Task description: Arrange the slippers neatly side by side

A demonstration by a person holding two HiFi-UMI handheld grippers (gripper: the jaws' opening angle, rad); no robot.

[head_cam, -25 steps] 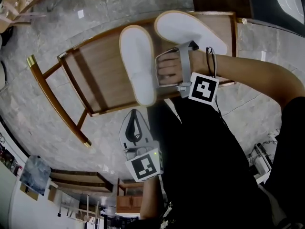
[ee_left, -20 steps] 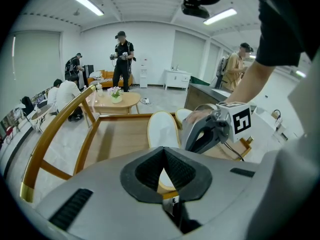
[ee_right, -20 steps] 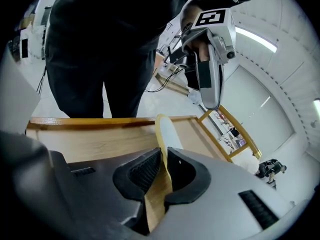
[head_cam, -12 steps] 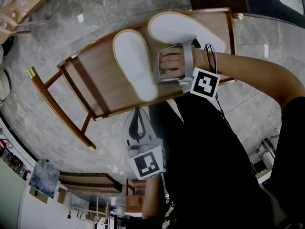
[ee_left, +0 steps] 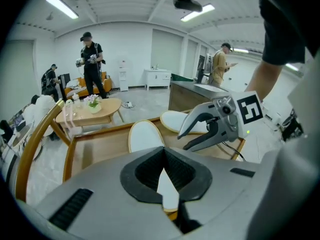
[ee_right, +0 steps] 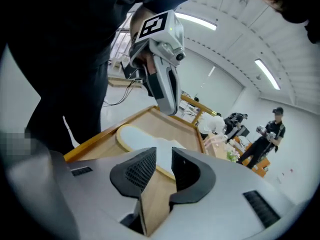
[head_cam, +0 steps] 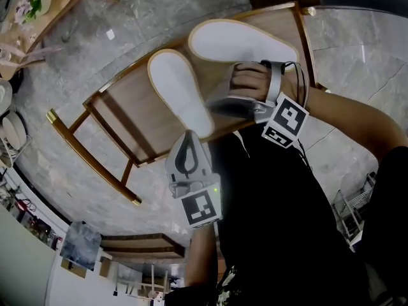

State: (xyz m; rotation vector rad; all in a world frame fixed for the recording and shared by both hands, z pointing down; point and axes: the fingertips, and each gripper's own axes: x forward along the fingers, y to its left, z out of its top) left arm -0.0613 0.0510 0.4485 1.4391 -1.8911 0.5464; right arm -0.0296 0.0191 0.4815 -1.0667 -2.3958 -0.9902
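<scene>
The right hand-held gripper has just been opening. Its jaws now stand well apart and grip nothing, where a moment ago they were down on the near side of the right slipper. It has also rolled over and come up off that slipper, so it now points across the counter toward the left slipper. In the right gripper view a white slipper, most likely the left one, shows through the gap with no pad on it. I read this as a release: the right slipper is set down along the counter's far edge, one end close to the far right corner. The left hand-held gripper has meanwhile moved in from beyond the counter's near edge. Its tip now sits at the near end of the left slipper, which runs slantwise from the far edge to the near edge around the middle of the counter. Its jaws are drawn together at the tips with nothing pinched that I can see; only a sliver of white shows through the slit behind them. Whether the tip touches the slipper I cannot tell. The slippers nearly meet at their far ends but splay apart toward the person, so they are not yet side by side. Swinging the left slipper's near end toward the right one looks like the remaining work.
</scene>
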